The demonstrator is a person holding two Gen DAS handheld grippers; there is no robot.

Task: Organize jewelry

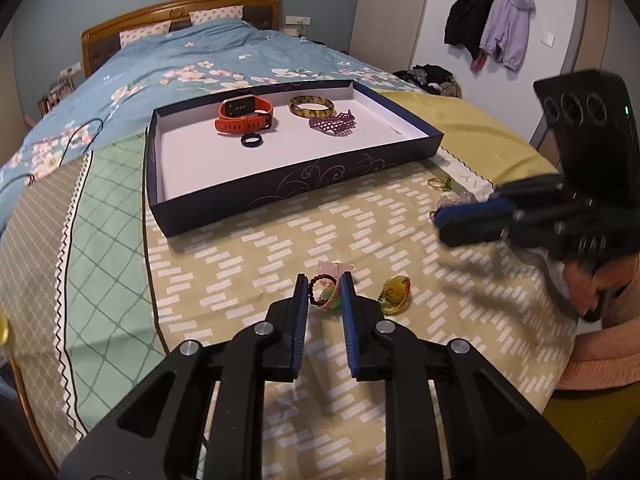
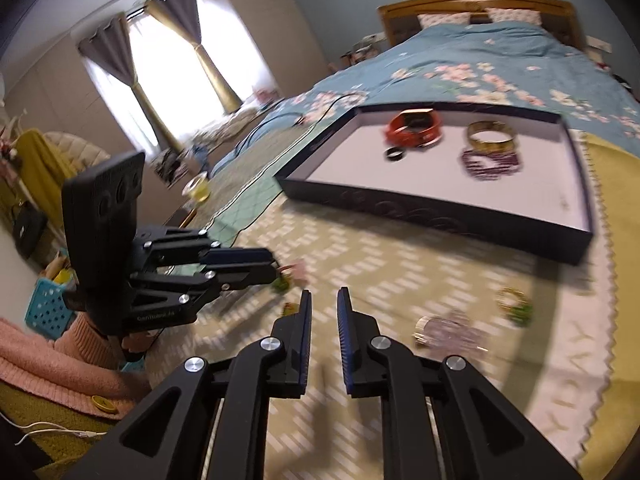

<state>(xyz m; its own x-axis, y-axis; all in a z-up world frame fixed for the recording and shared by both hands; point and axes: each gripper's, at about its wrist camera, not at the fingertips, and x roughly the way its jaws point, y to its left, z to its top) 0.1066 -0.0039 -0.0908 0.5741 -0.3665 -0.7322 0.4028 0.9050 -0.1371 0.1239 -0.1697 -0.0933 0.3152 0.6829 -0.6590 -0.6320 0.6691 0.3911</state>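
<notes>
Jewelry is being sorted on a bed, and the dark blue tray with the white floor is the landmark here. Inside the tray an orange watch is lying toward the far left, with a small black ring just in front of it. A yellow-brown bangle is lying toward the far right, and a purple bead bracelet is resting just in front of that bangle.

In front of the tray, on the tan patterned cover, a small pile of bead bracelets is being pinched by the left gripper. Its jaws are nearly closed, and the dark and pink bead loops are being squeezed between the blue pads. A pale pink piece is peeking out just behind the fingertips. A yellow stone charm on a beaded cord is lying just to the right of this gripper, not being touched.

To the right of the tray's front corner, a gold and green ring and a clear pale bracelet are lying on the cover near each other. The right gripper is being held near them. In its own view the right gripper is being kept open only a little, with nothing between its jaws. That view is blurred, so small things there are hard to tell.

A pink sleeve is being seen at the right edge, well in front of the tray.
</notes>
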